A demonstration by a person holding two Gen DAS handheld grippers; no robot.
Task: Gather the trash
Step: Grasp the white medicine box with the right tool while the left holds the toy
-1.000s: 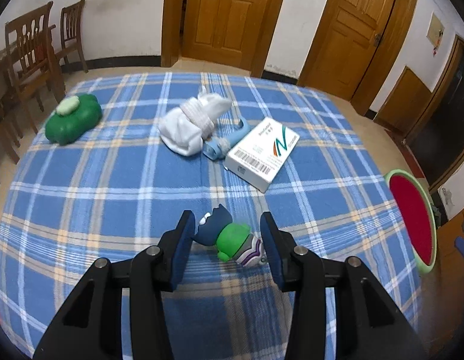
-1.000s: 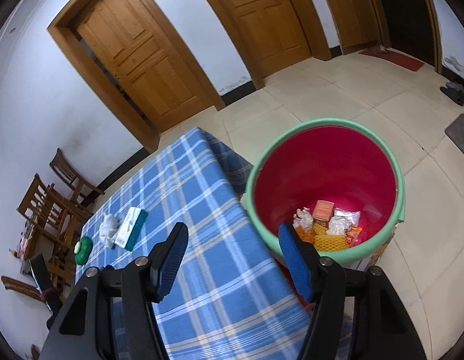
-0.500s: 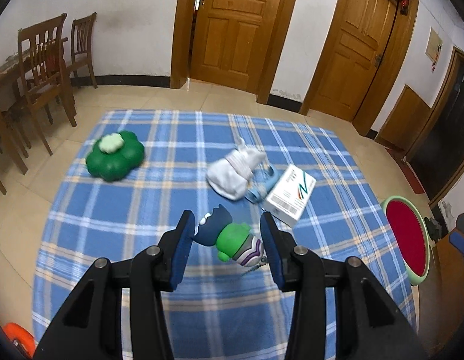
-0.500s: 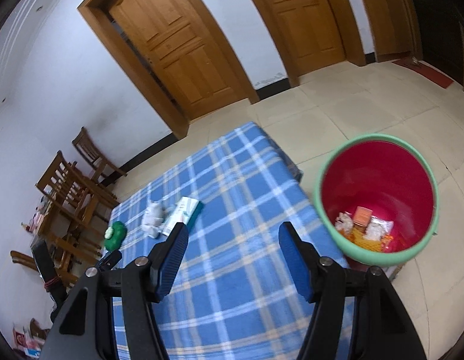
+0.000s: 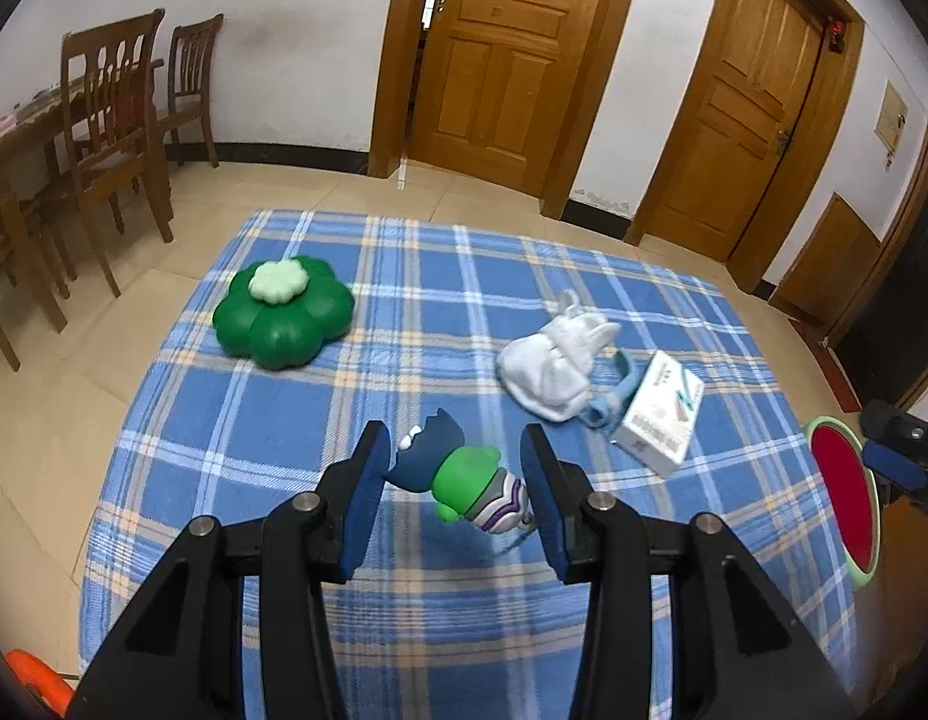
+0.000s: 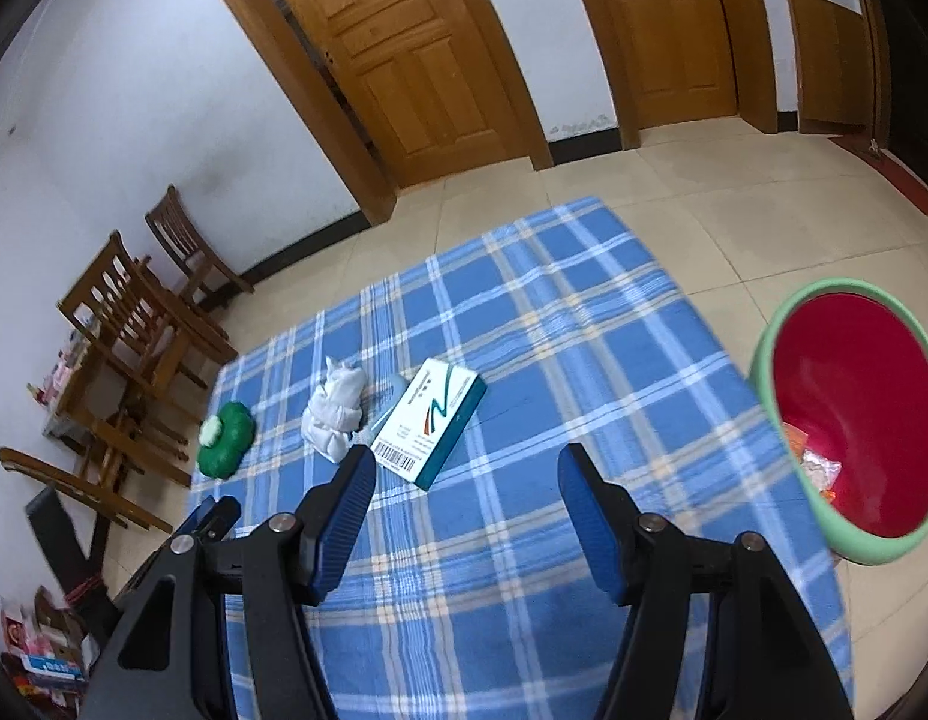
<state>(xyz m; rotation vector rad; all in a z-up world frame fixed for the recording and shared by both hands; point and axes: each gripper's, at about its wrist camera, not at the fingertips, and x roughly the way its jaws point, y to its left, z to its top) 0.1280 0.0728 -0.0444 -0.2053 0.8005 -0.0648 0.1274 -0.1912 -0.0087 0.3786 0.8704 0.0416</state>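
My left gripper (image 5: pixel 456 441) is shut on a small toy figure (image 5: pixel 464 477), dark blue and green with a purple-striped end, and holds it above the blue checked tablecloth (image 5: pixel 404 396). On the cloth lie a white box (image 5: pixel 661 414) (image 6: pixel 431 420), a crumpled white cloth (image 5: pixel 550 363) (image 6: pixel 335 414) and a light blue piece (image 5: pixel 613 396) between them. My right gripper (image 6: pixel 468 462) hangs open and empty over the near part of the cloth, below the box in its view. The green bin (image 6: pixel 853 546) (image 5: pixel 861 576) with a red inside stands on the floor at the right and holds some wrappers.
A green flower-shaped object (image 5: pixel 284 318) (image 6: pixel 224 438) sits on the cloth's left side. Wooden chairs (image 5: pixel 116 138) and a table stand at the left wall. Two wooden doors (image 5: pixel 493 72) are behind. Tiled floor surrounds the table.
My left gripper has drawn back from the table with the toy still in it. My right gripper has swung from over the bin to over the cloth; the bin now sits at the right edge.
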